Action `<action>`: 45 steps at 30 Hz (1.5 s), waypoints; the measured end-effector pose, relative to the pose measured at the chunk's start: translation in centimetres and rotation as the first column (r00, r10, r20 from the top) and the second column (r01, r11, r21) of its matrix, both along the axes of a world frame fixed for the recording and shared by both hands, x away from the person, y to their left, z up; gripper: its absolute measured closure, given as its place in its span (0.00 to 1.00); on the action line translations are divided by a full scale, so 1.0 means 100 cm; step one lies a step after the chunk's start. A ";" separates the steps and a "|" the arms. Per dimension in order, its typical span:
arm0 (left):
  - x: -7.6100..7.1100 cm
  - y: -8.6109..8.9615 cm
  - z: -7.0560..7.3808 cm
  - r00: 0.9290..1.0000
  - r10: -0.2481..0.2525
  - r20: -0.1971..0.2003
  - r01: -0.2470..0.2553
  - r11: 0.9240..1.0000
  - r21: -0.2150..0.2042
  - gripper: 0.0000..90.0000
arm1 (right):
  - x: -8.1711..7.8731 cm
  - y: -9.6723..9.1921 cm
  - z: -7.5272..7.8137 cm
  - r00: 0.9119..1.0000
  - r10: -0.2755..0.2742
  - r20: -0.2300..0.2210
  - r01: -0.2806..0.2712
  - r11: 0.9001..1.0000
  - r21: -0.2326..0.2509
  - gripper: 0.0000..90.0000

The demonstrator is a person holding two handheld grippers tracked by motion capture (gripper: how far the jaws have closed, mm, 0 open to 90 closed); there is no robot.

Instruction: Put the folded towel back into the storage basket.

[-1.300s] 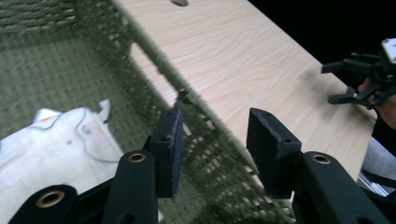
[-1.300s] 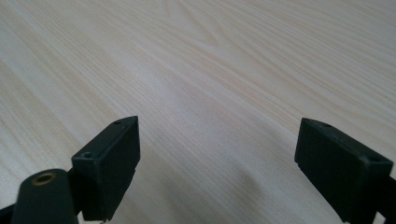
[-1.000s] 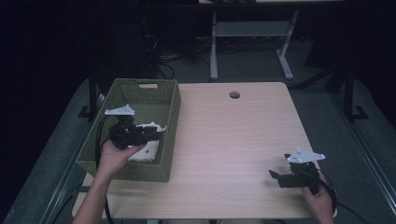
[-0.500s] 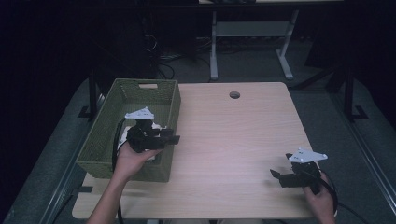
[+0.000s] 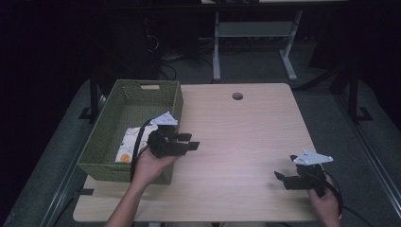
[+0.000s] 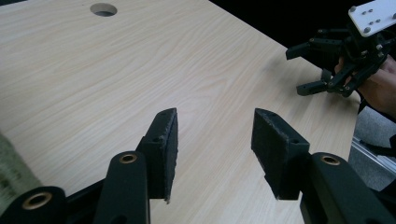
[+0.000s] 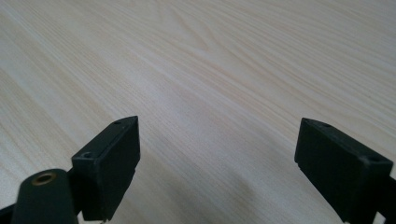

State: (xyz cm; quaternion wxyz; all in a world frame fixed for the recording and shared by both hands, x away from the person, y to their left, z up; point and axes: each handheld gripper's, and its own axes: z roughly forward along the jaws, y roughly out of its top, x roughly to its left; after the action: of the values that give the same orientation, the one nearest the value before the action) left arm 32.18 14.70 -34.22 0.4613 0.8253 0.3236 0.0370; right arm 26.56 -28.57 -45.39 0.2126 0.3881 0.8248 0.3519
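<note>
A green woven basket stands on the left part of the light wooden table. Inside it lies a white item with orange prints. My left gripper hangs just right of the basket's right wall, over the table, pointing right. It is open with nothing between its fingers, as the left gripper view confirms. My right gripper rests low near the table's front right corner, pointing left. It stands wide open and empty. From the left gripper view the right gripper sits far across the table.
A round cable hole sits at the table's far middle. The basket's corner edges the left gripper view. Desk legs and cables stand on the dark floor behind the table.
My left gripper has come up out of the basket and moved right, over the basket's wall to the table. The right gripper has barely moved.
</note>
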 end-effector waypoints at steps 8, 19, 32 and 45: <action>0.000 -0.021 -0.006 1.000 -0.014 -0.003 0.014 1.000 0.002 0.57 | 0.000 -0.001 0.000 1.000 0.003 0.001 -0.003 1.000 0.000 0.15; 0.002 -0.042 -0.014 1.000 -0.015 -0.007 0.015 1.000 0.014 0.55 | -0.001 -0.001 0.000 1.000 0.000 -0.006 0.000 1.000 0.014 0.15; -0.004 -0.074 -0.025 0.999 -0.042 0.008 0.042 0.998 0.039 0.52 | -0.002 -0.005 0.001 1.000 -0.006 -0.001 0.006 1.000 0.018 0.15; -0.017 -0.093 -0.045 0.998 -0.054 0.021 0.052 0.996 0.073 0.48 | -0.002 -0.003 0.000 1.000 -0.004 -0.010 0.004 1.000 0.012 0.15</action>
State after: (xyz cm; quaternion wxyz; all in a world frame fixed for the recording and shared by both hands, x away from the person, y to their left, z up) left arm 30.51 5.43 -38.74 0.4356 0.8493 0.2946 0.0458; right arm 26.40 -28.89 -45.43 0.2070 0.3928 0.8229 0.3545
